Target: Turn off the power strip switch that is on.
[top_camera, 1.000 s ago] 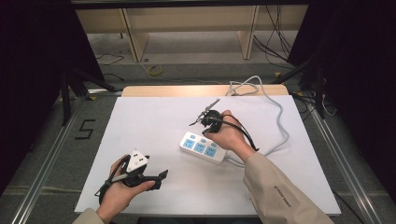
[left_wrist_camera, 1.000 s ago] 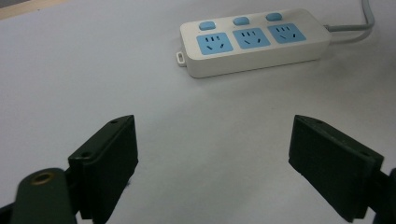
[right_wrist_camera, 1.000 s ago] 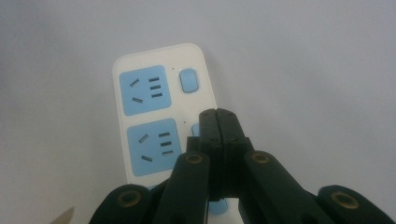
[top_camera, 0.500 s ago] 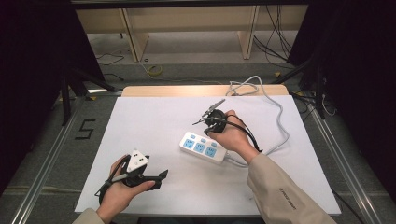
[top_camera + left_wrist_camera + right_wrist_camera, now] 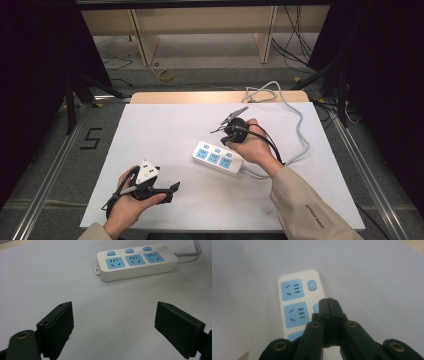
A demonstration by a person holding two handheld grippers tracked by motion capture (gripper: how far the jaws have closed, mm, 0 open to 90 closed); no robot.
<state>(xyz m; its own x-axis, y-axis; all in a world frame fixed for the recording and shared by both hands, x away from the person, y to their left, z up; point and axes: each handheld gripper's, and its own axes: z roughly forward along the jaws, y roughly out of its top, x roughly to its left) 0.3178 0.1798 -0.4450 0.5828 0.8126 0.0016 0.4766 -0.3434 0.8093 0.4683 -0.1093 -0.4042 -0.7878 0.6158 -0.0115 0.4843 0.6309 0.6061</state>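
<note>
A white power strip (image 5: pixel 217 157) with three blue sockets lies in the middle of the white table (image 5: pixel 165 125). My right gripper (image 5: pixel 229 141) hangs over its far edge, held in the person's right hand. In the right gripper view its jaws are pressed together, the right gripper (image 5: pixel 329 302) just above the strip's (image 5: pixel 294 305) row of blue switches; whether it touches one I cannot tell. My left gripper (image 5: pixel 161 184) rests near the front left of the table. In its own view the left gripper (image 5: pixel 115 315) stands wide open with nothing between the jaws, and the strip (image 5: pixel 136 262) lies well ahead.
A grey cable (image 5: pixel 300 125) runs from the strip's right end along the table and off the far edge. A wooden strip (image 5: pixel 190 96) borders the table's far side. Metal rails (image 5: pixel 45 185) flank the table on the floor.
</note>
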